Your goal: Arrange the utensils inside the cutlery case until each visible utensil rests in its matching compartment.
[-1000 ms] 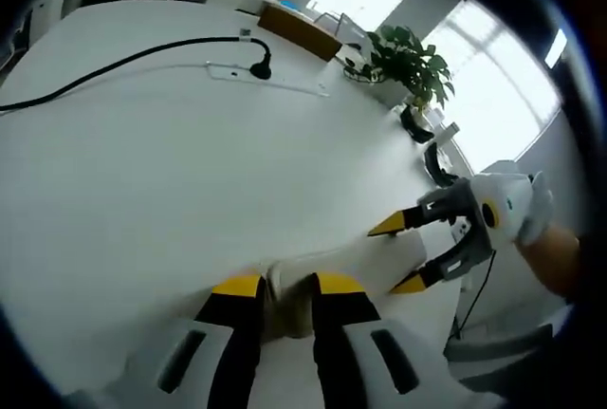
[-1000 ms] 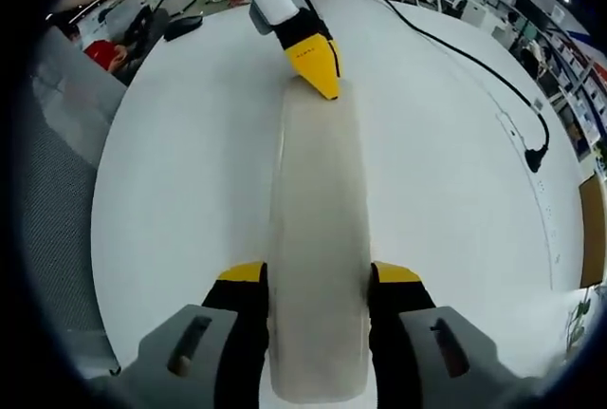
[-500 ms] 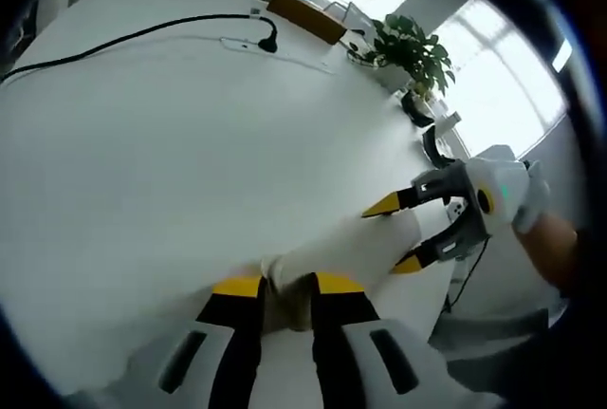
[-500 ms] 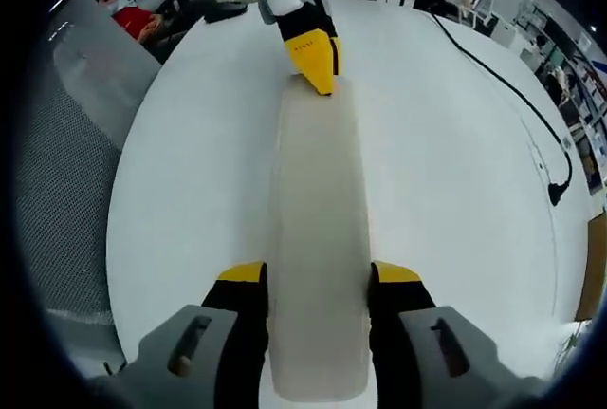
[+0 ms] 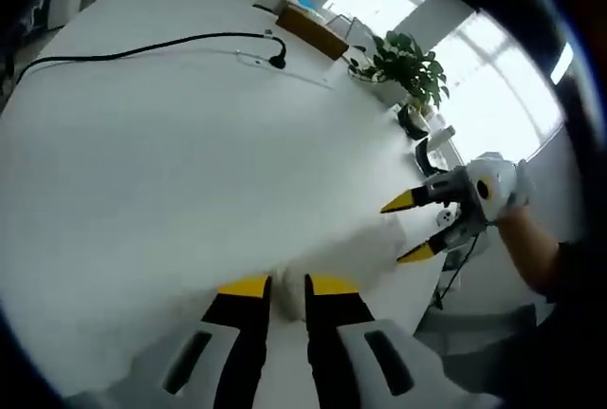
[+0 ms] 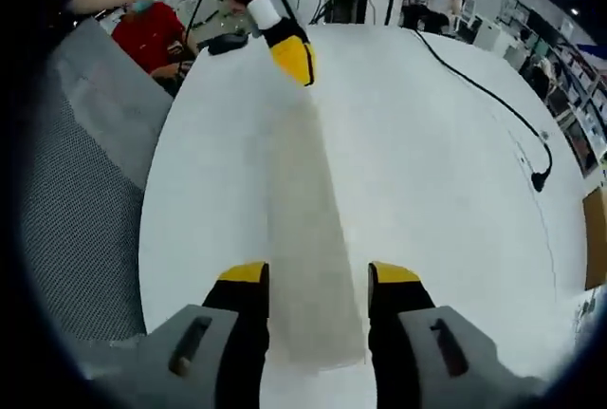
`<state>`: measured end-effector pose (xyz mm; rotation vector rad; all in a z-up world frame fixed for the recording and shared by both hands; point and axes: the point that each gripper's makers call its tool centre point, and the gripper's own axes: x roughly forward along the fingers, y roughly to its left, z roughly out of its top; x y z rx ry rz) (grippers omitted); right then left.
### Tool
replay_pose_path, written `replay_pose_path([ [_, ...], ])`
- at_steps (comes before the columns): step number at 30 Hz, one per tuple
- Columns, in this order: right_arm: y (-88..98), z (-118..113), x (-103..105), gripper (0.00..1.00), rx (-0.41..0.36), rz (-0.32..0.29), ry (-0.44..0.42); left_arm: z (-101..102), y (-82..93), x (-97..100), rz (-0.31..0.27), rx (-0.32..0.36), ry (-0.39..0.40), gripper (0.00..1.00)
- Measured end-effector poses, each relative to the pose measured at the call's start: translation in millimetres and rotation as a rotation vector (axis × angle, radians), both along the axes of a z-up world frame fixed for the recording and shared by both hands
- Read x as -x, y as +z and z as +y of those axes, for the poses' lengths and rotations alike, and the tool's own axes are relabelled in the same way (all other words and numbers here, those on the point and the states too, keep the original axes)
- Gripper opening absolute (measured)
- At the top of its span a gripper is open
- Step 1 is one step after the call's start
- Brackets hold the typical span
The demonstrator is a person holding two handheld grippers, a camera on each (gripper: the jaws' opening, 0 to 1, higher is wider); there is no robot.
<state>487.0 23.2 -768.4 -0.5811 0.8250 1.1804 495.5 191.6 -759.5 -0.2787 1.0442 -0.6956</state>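
Jaws of both grippers stand at opposite ends of one long, pale, translucent plastic cutlery case (image 6: 305,267). Jaws of the right gripper (image 6: 310,281) are spread wide, one on each side of the case's broad near end, seemingly pressed to its sides. Jaws of the left gripper (image 5: 287,288) are set narrow across the far end, which appears blurred; a firm pinch cannot be confirmed.

Largest element: a round white table (image 5: 171,162), with a grey mesh chair back (image 6: 76,191) just beside its edge. The case lies lengthwise over the tabletop between the two grippers. Next, a black power cable (image 5: 142,46) crosses the far side of the table, well apart from the case, and a green potted plant (image 5: 410,65) stands beyond the rim. No utensils can be made out; the case's contents are too faint to tell.

Hazards, as judgement: uneven motion of the two ends may twist or tip the case; a weak left-hand pinch may let that end slip free.
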Motion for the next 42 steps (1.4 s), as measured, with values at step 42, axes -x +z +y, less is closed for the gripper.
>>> replay_pose_path([
  [42,-34.7,-47.2,21.2,0.00,0.316,0.173,-0.119,-21.3,-39.5,24.3,0.078,-0.405,-0.382,0.00],
])
